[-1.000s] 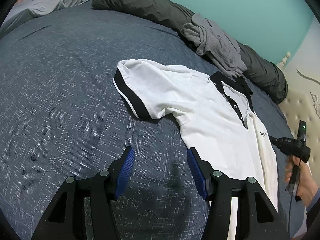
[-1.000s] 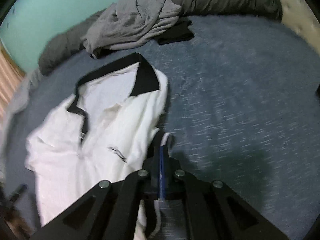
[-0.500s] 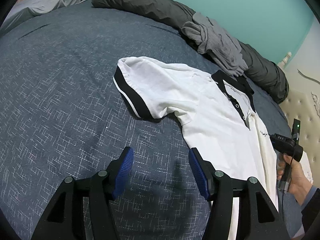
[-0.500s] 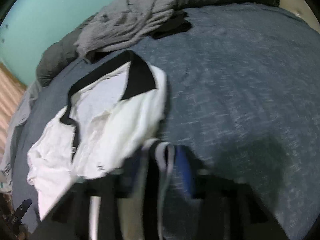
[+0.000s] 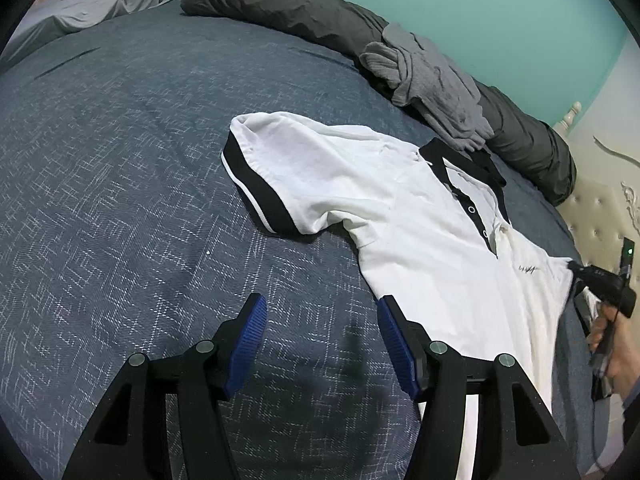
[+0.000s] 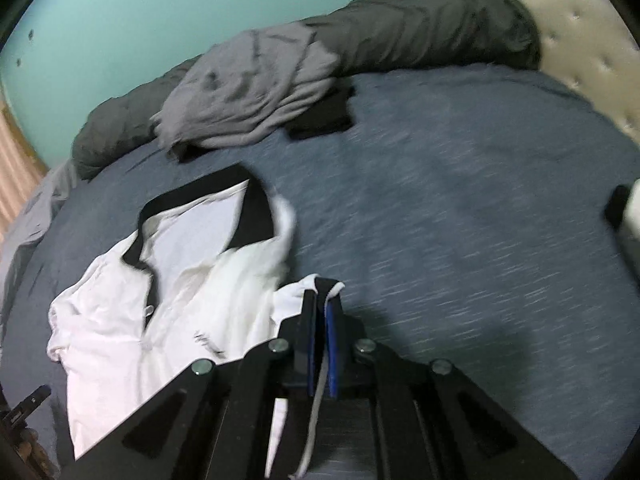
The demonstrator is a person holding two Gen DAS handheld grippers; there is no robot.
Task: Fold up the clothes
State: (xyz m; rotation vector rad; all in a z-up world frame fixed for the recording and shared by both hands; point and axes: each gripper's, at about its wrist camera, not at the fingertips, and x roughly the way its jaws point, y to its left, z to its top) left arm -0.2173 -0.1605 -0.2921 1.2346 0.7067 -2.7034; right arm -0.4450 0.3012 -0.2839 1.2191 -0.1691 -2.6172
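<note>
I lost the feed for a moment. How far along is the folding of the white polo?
Early stage. Done: the white polo lies spread face up on the bed. In hand: the right claw is shut on its right sleeve; the left claw hangs open over the bedcover. Left: both sleeves, the body fold, and the grey garment, still crumpled.

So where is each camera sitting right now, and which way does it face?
Left wrist: on the open left gripper, angled down at the dark blue bedspread; shows the person's right hand.
Right wrist: on the right gripper, shut on the white polo shirt with black collar, facing the teal wall.
Shared: shirt, bedspread, crumpled grey garment.
</note>
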